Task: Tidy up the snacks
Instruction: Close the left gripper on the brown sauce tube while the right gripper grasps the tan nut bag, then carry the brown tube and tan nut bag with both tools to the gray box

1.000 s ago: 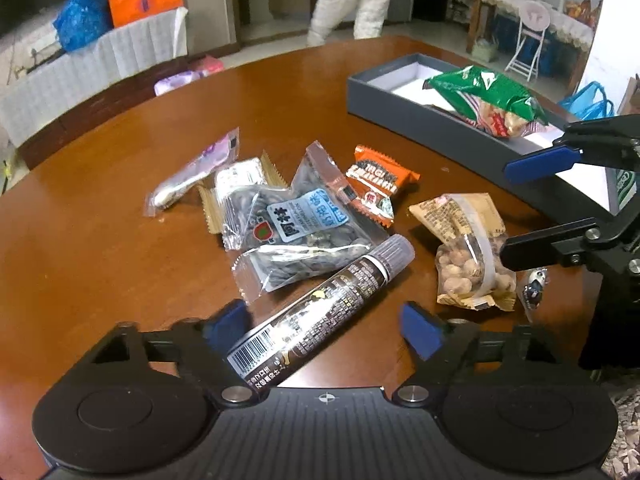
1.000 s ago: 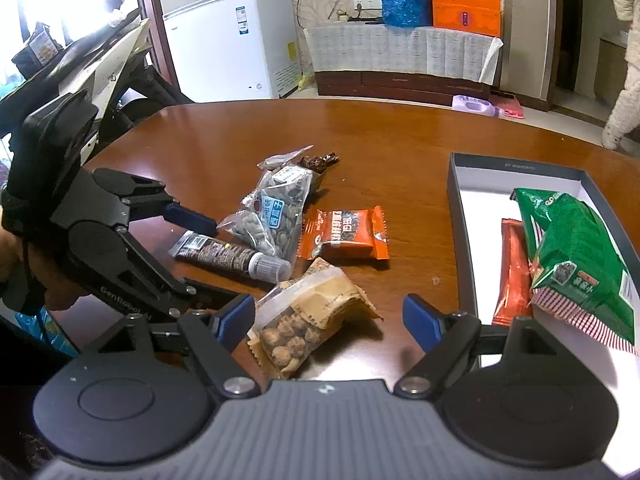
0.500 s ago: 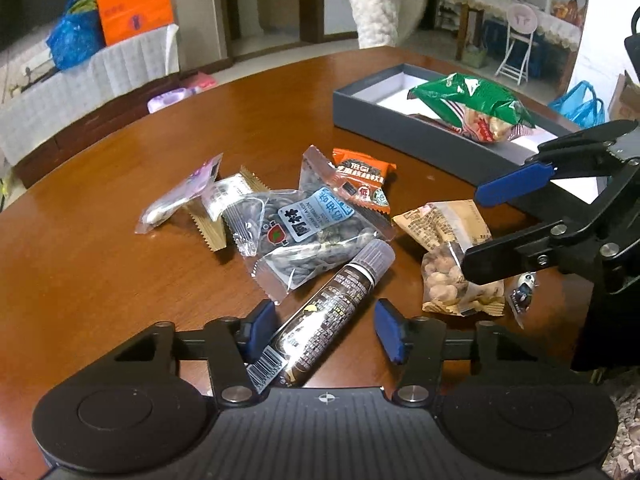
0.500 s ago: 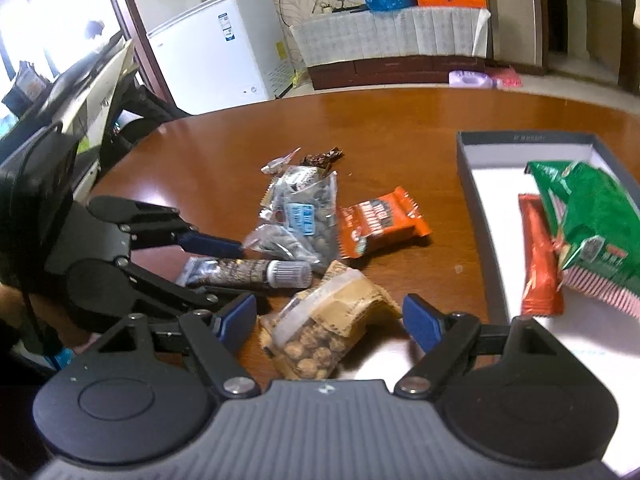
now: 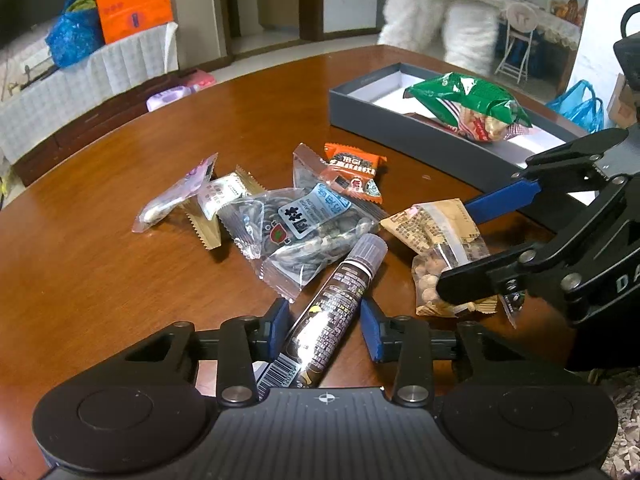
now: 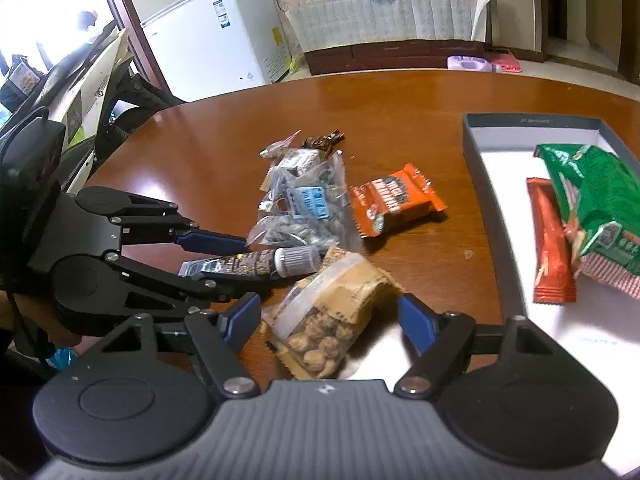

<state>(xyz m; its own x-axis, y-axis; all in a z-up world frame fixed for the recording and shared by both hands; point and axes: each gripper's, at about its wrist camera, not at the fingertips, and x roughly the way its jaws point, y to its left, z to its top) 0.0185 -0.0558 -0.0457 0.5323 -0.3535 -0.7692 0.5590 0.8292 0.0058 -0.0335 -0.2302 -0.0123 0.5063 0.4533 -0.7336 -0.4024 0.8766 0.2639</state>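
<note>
The gray box near the table's far right edge holds a green bag and a red stick pack. Loose snacks crowd mid-table. The left gripper's fingers flank the dark tube, not quite touching; the right gripper stands apart around the nut bag.

Both grippers, left gripper and right gripper, are matte black, with blue-padded jaws, silver screws and ribbed grey housings.
</note>
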